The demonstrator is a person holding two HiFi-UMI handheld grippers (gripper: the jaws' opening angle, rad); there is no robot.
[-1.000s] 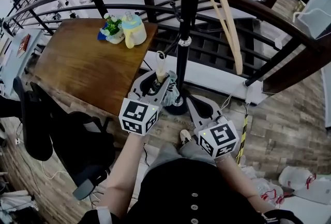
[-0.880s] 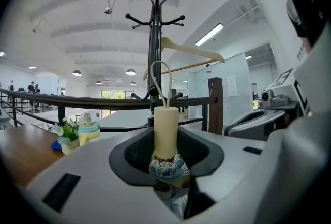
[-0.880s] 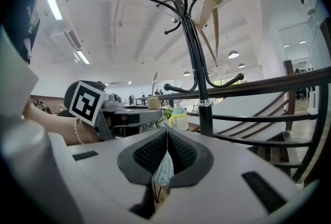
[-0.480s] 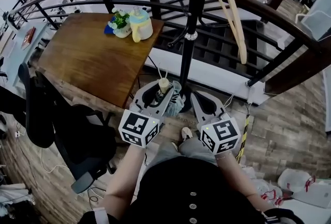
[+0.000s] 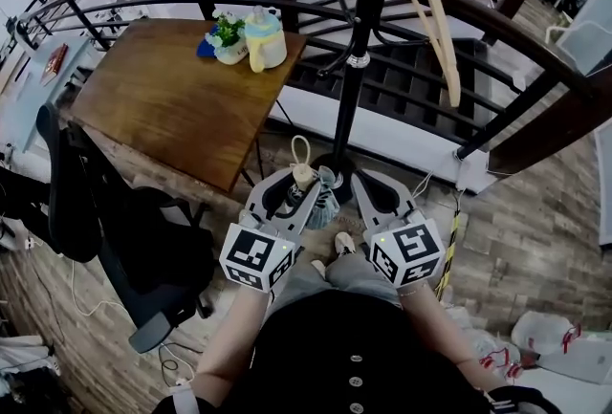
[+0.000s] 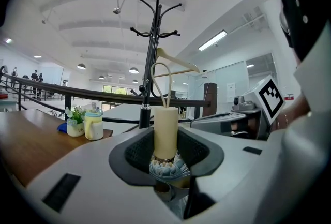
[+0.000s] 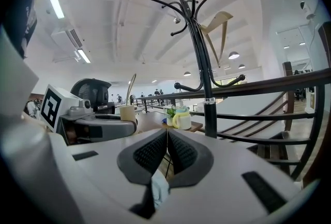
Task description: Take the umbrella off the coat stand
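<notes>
L gripper (image 5: 298,188) grips umbrella (image 6: 165,132) by handle, jaws part-open round it, just beside stand (image 5: 356,58). R gripper (image 5: 366,183) jaws together, empty, near stand.

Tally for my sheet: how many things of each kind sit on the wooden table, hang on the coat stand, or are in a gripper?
Yellow jug, table: 1
Potted plant, table: 1
Blue item, table: 1
Wooden hanger, coat stand: 1
Umbrella, left gripper: 1
Total: 5
</notes>
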